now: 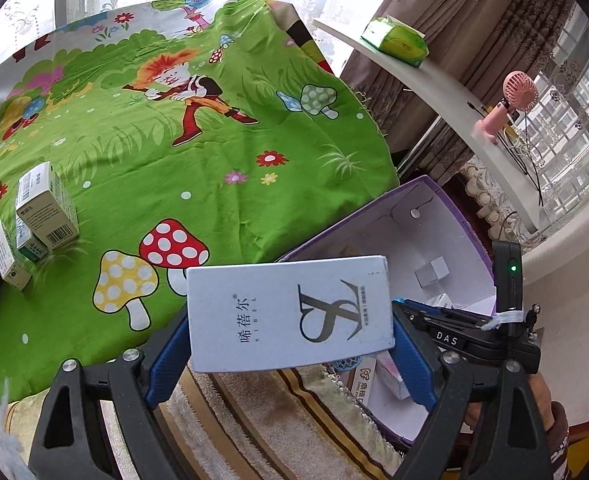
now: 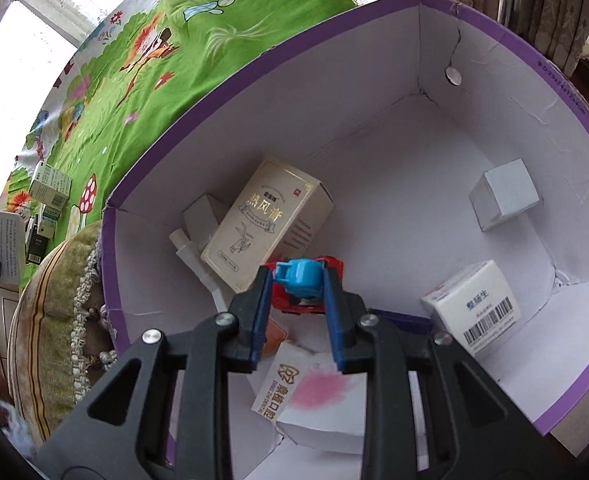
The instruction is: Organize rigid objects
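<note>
Left tool (image 1: 290, 344) grips white carton (image 1: 288, 314); right tool (image 2: 296, 286) seemingly pinches blue toy (image 2: 300, 278).

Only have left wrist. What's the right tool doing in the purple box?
Observer: Right tool is shut on a small blue piece, inside the purple box.
Operator: Anything under it?
Observer: A red item right behind it; can't tell if they're joined.
Operator: Room for my white box?
Observer: Bare floor shows between the beige box and the white cube.
</note>
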Available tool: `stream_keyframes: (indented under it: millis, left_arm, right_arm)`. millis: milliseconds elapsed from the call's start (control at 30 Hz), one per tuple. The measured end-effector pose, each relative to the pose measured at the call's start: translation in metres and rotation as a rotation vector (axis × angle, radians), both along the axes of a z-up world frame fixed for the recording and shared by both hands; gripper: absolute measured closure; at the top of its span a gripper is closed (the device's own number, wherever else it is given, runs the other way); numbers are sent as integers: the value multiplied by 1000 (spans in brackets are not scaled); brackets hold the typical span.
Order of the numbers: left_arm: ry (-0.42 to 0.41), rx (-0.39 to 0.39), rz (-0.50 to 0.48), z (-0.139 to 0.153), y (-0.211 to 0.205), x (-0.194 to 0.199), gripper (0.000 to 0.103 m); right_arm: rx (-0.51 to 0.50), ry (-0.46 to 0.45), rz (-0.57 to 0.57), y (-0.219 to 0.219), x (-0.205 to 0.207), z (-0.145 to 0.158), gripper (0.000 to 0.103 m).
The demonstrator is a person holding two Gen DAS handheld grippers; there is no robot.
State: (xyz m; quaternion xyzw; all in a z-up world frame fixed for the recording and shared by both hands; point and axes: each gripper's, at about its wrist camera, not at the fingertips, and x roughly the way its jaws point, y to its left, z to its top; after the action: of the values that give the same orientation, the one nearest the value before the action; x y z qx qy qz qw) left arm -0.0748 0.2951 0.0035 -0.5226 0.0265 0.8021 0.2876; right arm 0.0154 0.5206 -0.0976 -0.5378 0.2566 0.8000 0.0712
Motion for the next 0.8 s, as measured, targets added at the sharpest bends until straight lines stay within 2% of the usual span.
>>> stream_keyframes:
  millis: [133,367,500,700,800]
  left_arm:
    - [3,7,-32,0,12,3,13]
    - [22,70,-123,9,30,15,12]
    - [48,74,-171,14,37,21,10]
    - [40,101,-132,17,22,15,10]
    - [62,114,-111,23,10,13,10]
  right_arm:
    - [21,3,-13,4,3,7,72]
    - [113,81,-91,17,13,48,57]
    - [148,129,-115,18,16,71,53]
    - [169,168,-96,7,12,93,51]
    - [179,181,-76,-2,11,100,51]
